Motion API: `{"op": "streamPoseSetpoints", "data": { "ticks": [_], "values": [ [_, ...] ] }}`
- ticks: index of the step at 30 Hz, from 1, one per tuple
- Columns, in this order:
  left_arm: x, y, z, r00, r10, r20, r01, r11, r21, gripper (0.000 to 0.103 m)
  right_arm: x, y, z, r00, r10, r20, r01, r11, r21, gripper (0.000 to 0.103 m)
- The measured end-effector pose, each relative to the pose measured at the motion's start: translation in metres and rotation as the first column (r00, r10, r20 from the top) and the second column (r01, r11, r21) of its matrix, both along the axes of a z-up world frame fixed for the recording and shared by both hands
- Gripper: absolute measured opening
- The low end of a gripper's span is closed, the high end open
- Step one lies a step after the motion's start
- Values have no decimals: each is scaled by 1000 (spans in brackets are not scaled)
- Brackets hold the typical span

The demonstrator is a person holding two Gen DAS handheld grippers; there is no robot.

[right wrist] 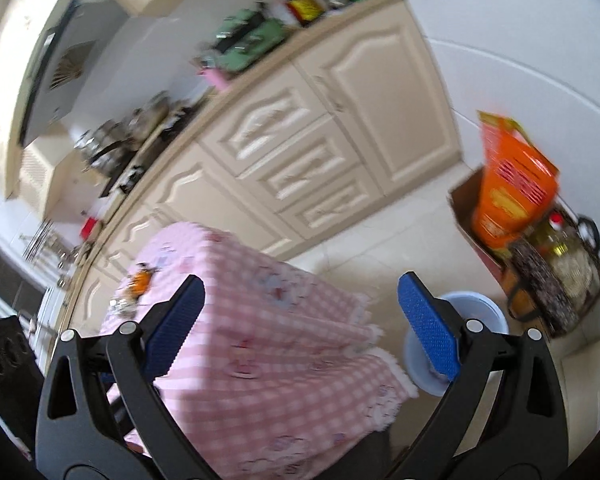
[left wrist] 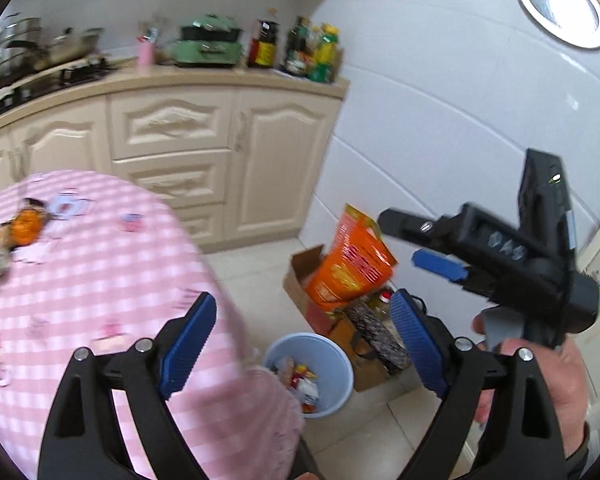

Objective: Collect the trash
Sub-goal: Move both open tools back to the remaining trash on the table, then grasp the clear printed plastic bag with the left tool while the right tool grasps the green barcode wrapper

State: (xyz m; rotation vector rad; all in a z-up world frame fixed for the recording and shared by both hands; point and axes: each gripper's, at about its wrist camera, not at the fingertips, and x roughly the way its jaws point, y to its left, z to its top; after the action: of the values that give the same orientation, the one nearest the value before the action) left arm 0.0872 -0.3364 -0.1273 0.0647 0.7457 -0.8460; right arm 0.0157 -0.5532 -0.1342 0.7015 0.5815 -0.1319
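A light blue trash bin (left wrist: pixel 338 380) stands on the floor by the table and holds several wrappers (left wrist: pixel 300 380). In the right wrist view the bin (right wrist: pixel 482 304) is partly hidden behind one finger. Orange peel and crumpled scraps (left wrist: pixel 24 228) lie at the far left of the pink checked tablecloth (left wrist: pixel 100 288), and show small in the right wrist view (right wrist: pixel 138 280). My left gripper (left wrist: pixel 303 300) is open above the table's edge and the bin, with nothing between its blue pads. My right gripper (right wrist: pixel 300 285) is also open and empty; it appears at the right (left wrist: pixel 420 246), held by a hand (left wrist: pixel 548 384).
A cardboard box (left wrist: pixel 300 268) with an orange bag (left wrist: pixel 352 264) and an oil bottle (right wrist: pixel 560 248) stands against the white wall. Cream cabinets (left wrist: pixel 220 140) carry a stove with pots, a green cooker (left wrist: pixel 208 44) and bottles. Tiled floor lies between the table and the cabinets.
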Motion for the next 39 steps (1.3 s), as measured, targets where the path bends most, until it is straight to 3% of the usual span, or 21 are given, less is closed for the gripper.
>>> {"op": "streamPoseSetpoints", "data": {
  "ticks": [4,8,17,20,23,34,39],
  "values": [
    [11,45,10,993,113,21,-112,993,-24,87,18,35,28,997,64,40,-62,997,-46,96],
    [28,95,20,967,248,55,-246,968,-44,88,38,71,46,988,143,60,-138,987,-80,96],
    [75,197,22,871,491,18,-488,870,-71,87,92,152,61,953,298,52,-289,948,-135,96],
    [89,221,19,839,544,13,-542,838,-58,87,111,178,58,938,344,30,-336,930,-149,96],
    [102,235,16,822,569,11,-569,822,-36,87,131,204,52,922,387,3,-382,909,-165,96],
    [167,229,-13,833,551,-52,-547,834,68,88,181,235,25,903,426,-57,-429,889,-157,96],
    [198,224,-32,825,555,-108,-544,831,114,87,197,235,14,898,433,-75,-439,888,-137,96]
  ]
}}
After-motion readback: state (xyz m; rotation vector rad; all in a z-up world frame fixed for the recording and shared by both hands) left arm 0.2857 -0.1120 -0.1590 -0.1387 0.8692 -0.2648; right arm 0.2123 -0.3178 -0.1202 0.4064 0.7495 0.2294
